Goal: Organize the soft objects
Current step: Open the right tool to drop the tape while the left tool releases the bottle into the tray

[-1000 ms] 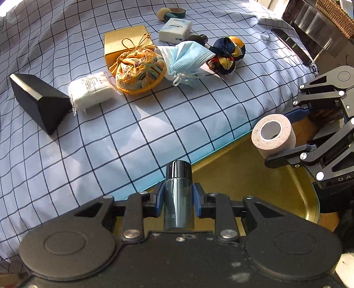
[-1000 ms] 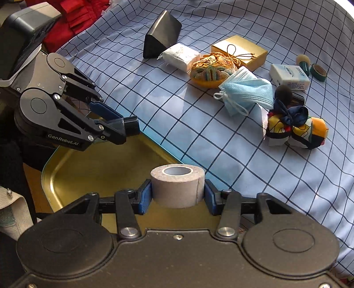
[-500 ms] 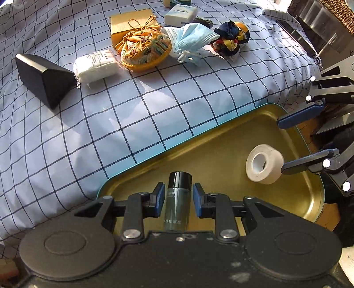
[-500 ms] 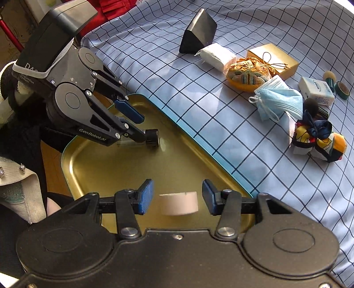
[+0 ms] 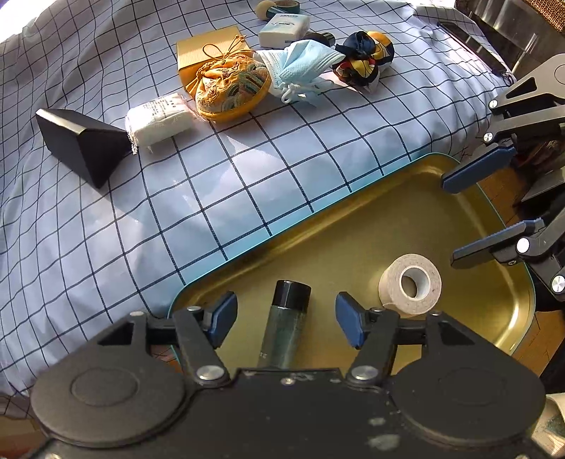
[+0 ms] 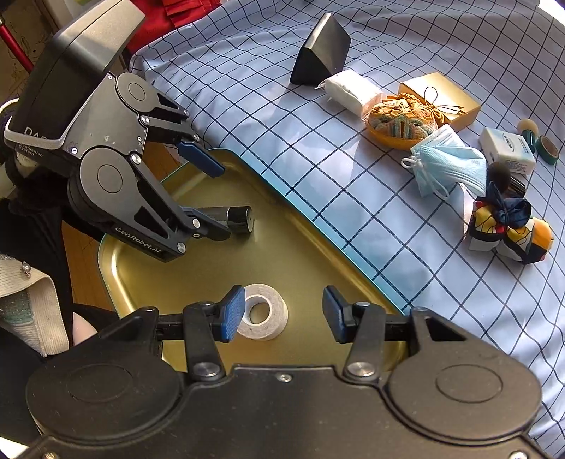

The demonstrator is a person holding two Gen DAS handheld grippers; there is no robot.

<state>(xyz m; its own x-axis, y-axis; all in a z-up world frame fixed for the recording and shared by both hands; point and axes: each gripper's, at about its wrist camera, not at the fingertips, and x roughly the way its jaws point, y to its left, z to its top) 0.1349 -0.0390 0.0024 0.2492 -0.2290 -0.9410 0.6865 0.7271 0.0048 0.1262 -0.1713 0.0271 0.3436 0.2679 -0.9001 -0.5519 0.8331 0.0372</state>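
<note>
A gold tray point(image 5: 512, 317) point(image 6: 141, 279) lies at the near edge of the checked blue cloth. A grey bottle with a black cap point(image 5: 287, 317) point(image 6: 236, 219) lies in it, free between the open jaws of my left gripper point(image 5: 286, 319) point(image 6: 212, 197). A white tape roll point(image 5: 411, 284) point(image 6: 263, 316) lies in the tray just below my open right gripper point(image 6: 284, 317) point(image 5: 494, 208). On the cloth lie an embroidered orange pouch point(image 5: 231, 88) point(image 6: 400, 123), a blue face mask point(image 5: 300, 69) point(image 6: 446, 162), a white gauze pack point(image 5: 159, 118) point(image 6: 351, 90) and a patterned cloth bundle point(image 5: 363, 60) point(image 6: 508, 226).
A black wedge-shaped block point(image 5: 81, 146) point(image 6: 321, 51) stands at the left of the row. A gold gift box point(image 5: 208, 46) point(image 6: 441, 99), a white box point(image 5: 284, 30) point(image 6: 508, 148), small tape rolls and a sponge puff point(image 6: 528, 125) lie at the far side.
Both grippers moved over the tray and opened. The right one let go of the tape roll, which dropped into the tray; the left one released the bottle, which now lies in the tray.
</note>
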